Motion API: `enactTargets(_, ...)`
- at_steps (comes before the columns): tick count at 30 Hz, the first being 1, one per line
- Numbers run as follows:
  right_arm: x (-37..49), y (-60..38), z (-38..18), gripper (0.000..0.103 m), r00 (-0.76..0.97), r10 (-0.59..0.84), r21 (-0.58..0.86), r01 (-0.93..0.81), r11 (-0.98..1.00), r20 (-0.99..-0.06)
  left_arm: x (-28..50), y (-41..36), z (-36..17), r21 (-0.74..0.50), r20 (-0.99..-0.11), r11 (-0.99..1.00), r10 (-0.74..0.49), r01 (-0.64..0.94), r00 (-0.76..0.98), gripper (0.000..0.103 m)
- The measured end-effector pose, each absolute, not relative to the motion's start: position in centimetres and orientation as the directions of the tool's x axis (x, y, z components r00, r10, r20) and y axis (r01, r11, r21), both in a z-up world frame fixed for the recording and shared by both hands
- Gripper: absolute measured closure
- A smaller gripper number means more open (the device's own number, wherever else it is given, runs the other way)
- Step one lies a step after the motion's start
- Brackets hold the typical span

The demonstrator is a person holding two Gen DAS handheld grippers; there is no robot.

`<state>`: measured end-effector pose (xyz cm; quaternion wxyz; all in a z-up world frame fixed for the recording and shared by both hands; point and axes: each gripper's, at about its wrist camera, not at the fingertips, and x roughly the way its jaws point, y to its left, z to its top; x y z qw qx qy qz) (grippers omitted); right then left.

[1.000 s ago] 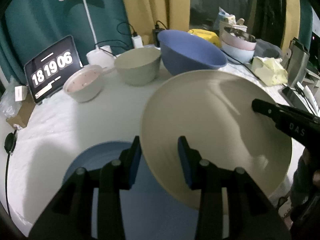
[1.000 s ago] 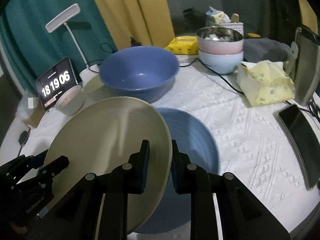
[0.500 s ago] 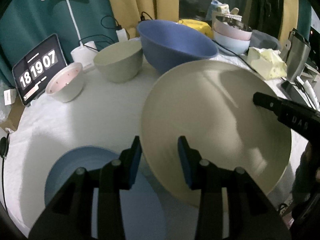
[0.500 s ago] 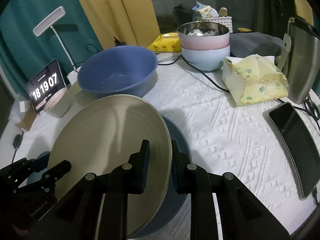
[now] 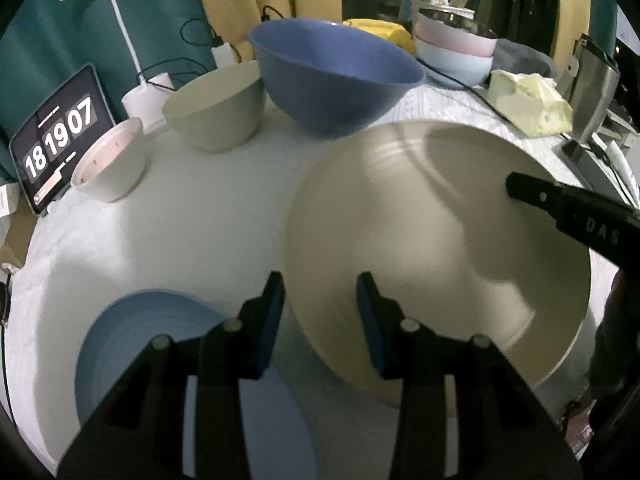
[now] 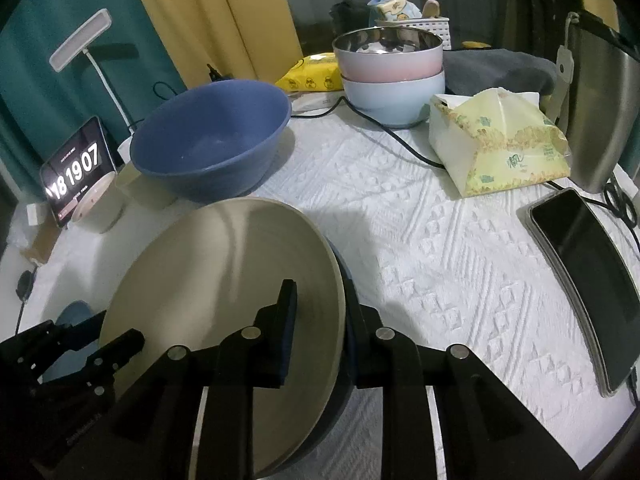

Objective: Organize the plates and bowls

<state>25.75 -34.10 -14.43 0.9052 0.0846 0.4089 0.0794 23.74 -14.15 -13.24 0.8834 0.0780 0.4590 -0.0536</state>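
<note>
Both grippers hold a large beige plate (image 5: 432,248) tilted over the white tablecloth. My left gripper (image 5: 320,316) is shut on its left rim, my right gripper (image 6: 324,320) on its right rim. Just beneath the beige plate (image 6: 224,280) lies a dark blue plate (image 6: 340,404), mostly covered. A light blue plate (image 5: 160,344) lies flat at the lower left. Behind stand a big blue bowl (image 5: 332,76), a beige bowl (image 5: 216,108) and a small pink-lined bowl (image 5: 108,164). A steel-lined pink bowl sits stacked in a pale blue one (image 6: 392,76) at the back.
A tablet clock (image 6: 76,168) and a desk lamp (image 5: 140,92) stand at the back left. At right are a tissue pack (image 6: 500,148), a dark phone (image 6: 588,272), a metal appliance (image 6: 600,112) and a black cable (image 6: 392,136). The table edge runs close below the plates.
Both grippers carried the beige plate lower and to the right; it now covers most of the dark blue plate. The light blue plate has slid away to the left in the left view.
</note>
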Motion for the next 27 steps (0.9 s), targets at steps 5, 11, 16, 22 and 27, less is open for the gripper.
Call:
enactTargets(5,25.5,-33.9,-14.1,0.072,0.655,0.204,0.210,-0.070,0.975,-0.728,23.4,-13.8,-12.8,0.079,-0.811,0.984,-0.031,0.162,0.584,0.064)
enactTargets(11,25.0,-33.2,-13.2,0.056,0.689,0.140,0.144,-0.052,0.988,-0.711,22.8,-12.5,-12.0,0.056,-0.795,0.989,-0.038,0.136,0.606,0.059)
enactTargets(16,24.5,-32.8,-12.3,0.051,0.713,0.091,0.094,-0.036,0.995,-0.695,22.3,-11.6,-11.5,0.042,-0.784,0.991,-0.047,0.128,0.619,0.058)
enactTargets(22,23.8,-31.3,-11.9,0.050,0.714,0.096,0.079,-0.058,0.995,-0.694,21.4,-10.1,-10.9,0.025,-0.770,0.994,-0.052,0.111,0.636,0.058)
enactTargets(27,23.2,-29.6,-11.4,0.050,0.713,0.110,0.071,-0.084,0.994,-0.692,20.7,-8.6,-10.5,0.011,-0.757,0.995,-0.055,0.096,0.651,0.058)
